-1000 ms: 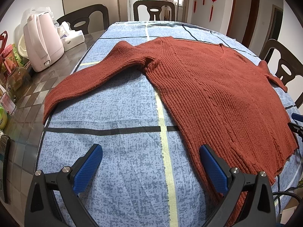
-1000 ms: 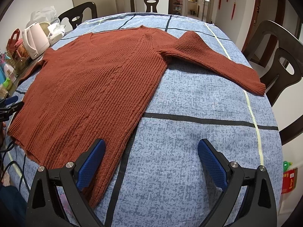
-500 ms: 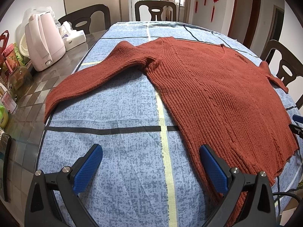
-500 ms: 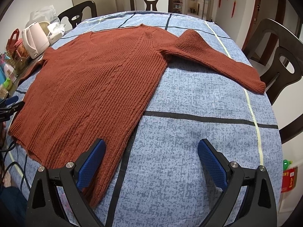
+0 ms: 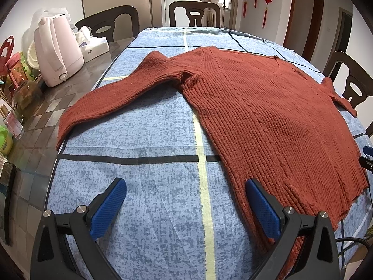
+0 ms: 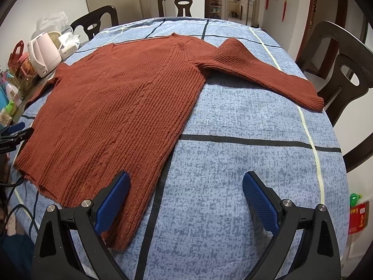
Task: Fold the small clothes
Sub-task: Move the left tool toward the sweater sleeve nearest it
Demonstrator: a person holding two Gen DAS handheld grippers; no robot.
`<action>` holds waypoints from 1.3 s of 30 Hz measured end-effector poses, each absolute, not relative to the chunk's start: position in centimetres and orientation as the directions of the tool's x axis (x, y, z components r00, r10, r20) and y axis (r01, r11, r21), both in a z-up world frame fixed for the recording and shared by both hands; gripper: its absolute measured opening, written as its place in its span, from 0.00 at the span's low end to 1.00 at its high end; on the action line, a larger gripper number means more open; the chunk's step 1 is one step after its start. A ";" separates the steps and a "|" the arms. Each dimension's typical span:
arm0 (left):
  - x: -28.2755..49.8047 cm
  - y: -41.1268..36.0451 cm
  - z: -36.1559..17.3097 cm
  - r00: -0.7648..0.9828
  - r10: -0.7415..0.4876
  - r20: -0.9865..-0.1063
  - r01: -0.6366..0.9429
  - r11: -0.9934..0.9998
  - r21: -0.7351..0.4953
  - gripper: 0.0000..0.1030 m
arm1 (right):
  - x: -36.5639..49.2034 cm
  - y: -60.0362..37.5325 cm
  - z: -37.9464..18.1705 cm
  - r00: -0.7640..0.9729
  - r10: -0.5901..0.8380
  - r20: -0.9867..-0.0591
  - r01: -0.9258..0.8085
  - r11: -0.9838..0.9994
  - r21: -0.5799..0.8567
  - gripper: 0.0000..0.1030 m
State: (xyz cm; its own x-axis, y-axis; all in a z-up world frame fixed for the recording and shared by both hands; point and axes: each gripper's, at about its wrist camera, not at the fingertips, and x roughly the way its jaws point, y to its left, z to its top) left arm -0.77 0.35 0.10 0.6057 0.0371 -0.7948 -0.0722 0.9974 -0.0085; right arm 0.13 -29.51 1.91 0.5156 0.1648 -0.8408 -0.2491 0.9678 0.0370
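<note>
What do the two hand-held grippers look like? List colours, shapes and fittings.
Both match. The left hand-held gripper and the right hand-held gripper have black angular frames, silver round bolt heads and blue textured finger pads. No hands or sleeves show.

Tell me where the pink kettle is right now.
The pink kettle stands on the bare tabletop left of the blue cloth, beyond the sweater's left sleeve, beside a tissue pack.

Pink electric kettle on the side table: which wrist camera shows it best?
The left wrist view: the pink electric kettle is large and unobstructed, its base dial visible. In the right wrist view it sits small at the distorted left edge.
</note>
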 end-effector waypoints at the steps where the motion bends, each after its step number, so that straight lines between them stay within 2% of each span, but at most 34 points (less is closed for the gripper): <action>1: -0.7 0.3 0.1 0.604 0.040 -0.796 -0.076 0.997 -0.008 1.00 | 0.0 -29.5 2.0 0.516 0.168 -0.840 -0.250 0.967 0.040 0.94; 29: -0.6 -0.2 2.3 0.636 0.051 -0.770 -0.070 0.998 0.008 0.97 | 0.4 -25.5 5.0 0.568 0.268 -0.778 -0.354 0.933 0.064 0.93; 34: -0.1 1.3 2.7 0.647 0.071 -0.759 -0.103 0.995 0.005 0.97 | 1.4 -24.2 5.3 0.573 0.300 -0.763 -0.370 0.925 0.086 0.87; 36: 0.0 2.3 2.8 0.651 0.083 -0.754 -0.127 0.992 -0.001 0.97 | 1.7 -23.6 5.5 0.575 0.307 -0.758 -0.379 0.922 0.086 0.75; 38: 0.2 3.5 2.9 0.654 0.099 -0.750 -0.156 0.988 -0.006 0.97 | 2.1 -22.9 5.5 0.577 0.303 -0.758 -0.384 0.920 0.075 0.69; 39: 0.3 4.1 2.9 0.656 0.107 -0.747 -0.170 0.985 -0.008 0.97 | 2.4 -22.5 5.5 0.578 0.302 -0.758 -0.388 0.919 0.071 0.68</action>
